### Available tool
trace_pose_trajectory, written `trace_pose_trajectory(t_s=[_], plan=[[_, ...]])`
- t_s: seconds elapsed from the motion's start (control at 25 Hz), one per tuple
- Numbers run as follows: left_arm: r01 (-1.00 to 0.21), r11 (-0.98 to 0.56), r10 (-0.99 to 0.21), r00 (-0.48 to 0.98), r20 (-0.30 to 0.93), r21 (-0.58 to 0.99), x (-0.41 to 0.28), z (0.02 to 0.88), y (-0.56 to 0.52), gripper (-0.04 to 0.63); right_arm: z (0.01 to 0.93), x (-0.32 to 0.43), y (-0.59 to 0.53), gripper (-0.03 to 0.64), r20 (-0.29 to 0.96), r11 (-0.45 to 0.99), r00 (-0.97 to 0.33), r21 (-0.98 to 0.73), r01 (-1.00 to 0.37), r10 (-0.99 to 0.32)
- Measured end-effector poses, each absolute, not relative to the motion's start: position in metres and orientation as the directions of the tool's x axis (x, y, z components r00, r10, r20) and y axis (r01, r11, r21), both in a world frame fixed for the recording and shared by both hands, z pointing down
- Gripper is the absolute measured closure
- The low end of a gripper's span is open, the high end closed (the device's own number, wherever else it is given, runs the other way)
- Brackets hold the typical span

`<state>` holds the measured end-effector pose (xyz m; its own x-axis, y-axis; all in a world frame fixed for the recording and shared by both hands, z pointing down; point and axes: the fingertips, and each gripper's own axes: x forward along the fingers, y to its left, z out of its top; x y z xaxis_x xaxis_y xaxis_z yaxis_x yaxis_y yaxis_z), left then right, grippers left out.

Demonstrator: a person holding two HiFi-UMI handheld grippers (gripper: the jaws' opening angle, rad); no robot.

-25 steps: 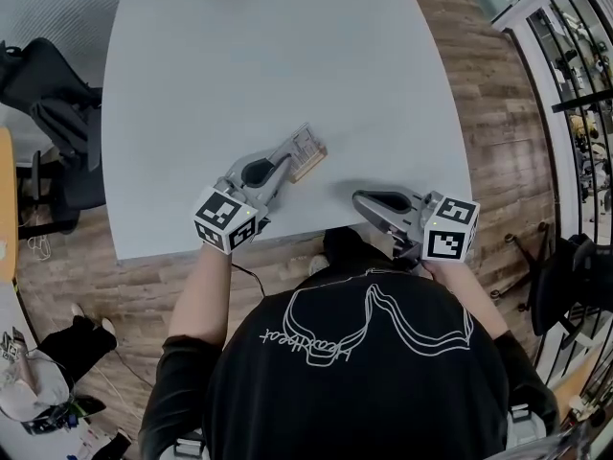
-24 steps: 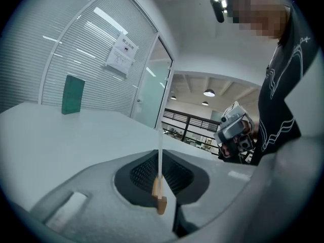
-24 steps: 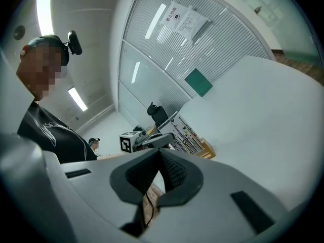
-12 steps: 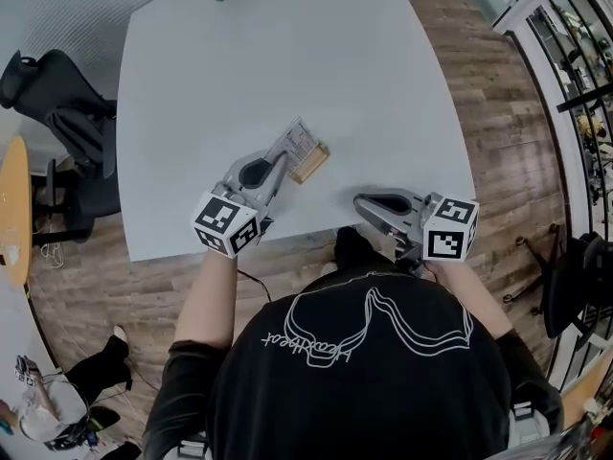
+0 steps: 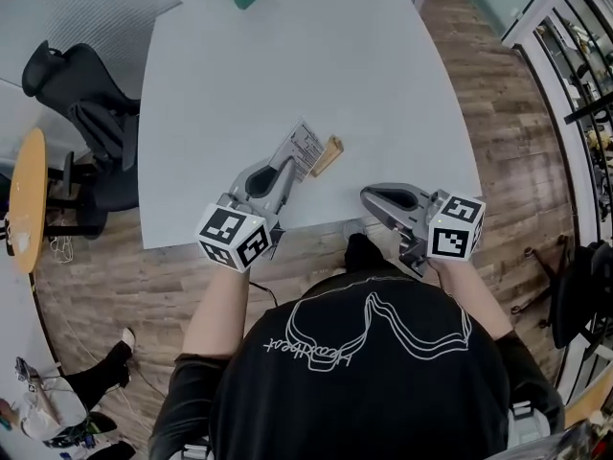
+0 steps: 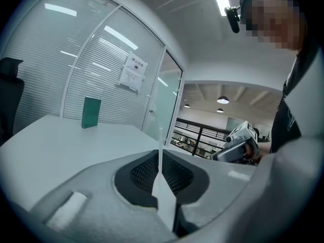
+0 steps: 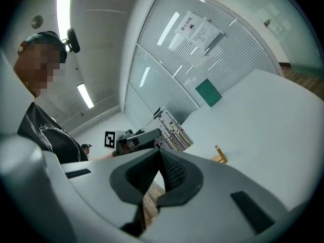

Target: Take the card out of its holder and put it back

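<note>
Pale tabletop [image 5: 287, 56] is carrying the work: left gripper [image 5: 290, 167] is pinching the card [image 5: 305, 149] edge-on, holding it clear of the wooden holder [image 5: 329, 155] just beside it for reinsertion, while right gripper [image 5: 369, 197], seemingly pressed together and empty, is waiting aside.

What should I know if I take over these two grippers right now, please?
Left gripper: fingers shut on the card, which is lifted clear of its holder.
Right gripper: fingers shut, empty, by the near edge of the table.
Wooden holder: on the table just right of the card, apart from it.
Done: the card is out.
Left: slide the card back into the holder.
</note>
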<state>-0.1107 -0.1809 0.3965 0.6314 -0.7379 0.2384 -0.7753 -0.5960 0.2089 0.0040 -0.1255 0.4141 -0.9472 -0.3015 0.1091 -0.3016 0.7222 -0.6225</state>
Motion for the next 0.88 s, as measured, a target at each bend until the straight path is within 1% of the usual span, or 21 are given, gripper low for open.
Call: trace_pose_trajectory(t_s=[0.44,0.56,0.8,0.88], plan=[[-0.748,-0.579,-0.706,0.659,0.26,0.324,-0.094,0.36,-0.1,0.569,0.372,0.002,-0.094,0.607,0.069,0.804,-0.934,-0.489,-0.339,-0.351],[-0.754,-0.566,-0.704,0.653,0.279,0.333,-0.094,0.363,-0.085,0.569,0.37,0.001,-0.087,0.607,0.065,0.803,-0.93,-0.485,-0.347,-0.362],[-0.744,-0.577,-0.697,0.664,0.271,0.337,-0.1,0.356,-0.047,0.569,0.365,-0.001,-0.056,0.607,0.076,0.816,-0.921,-0.439,-0.375,-0.383],[-0.747,-0.576,-0.698,0.661,0.275,0.332,-0.101,0.357,-0.041,0.569,0.365,0.001,-0.051,0.607,0.072,0.81,-0.917,-0.446,-0.38,-0.391]])
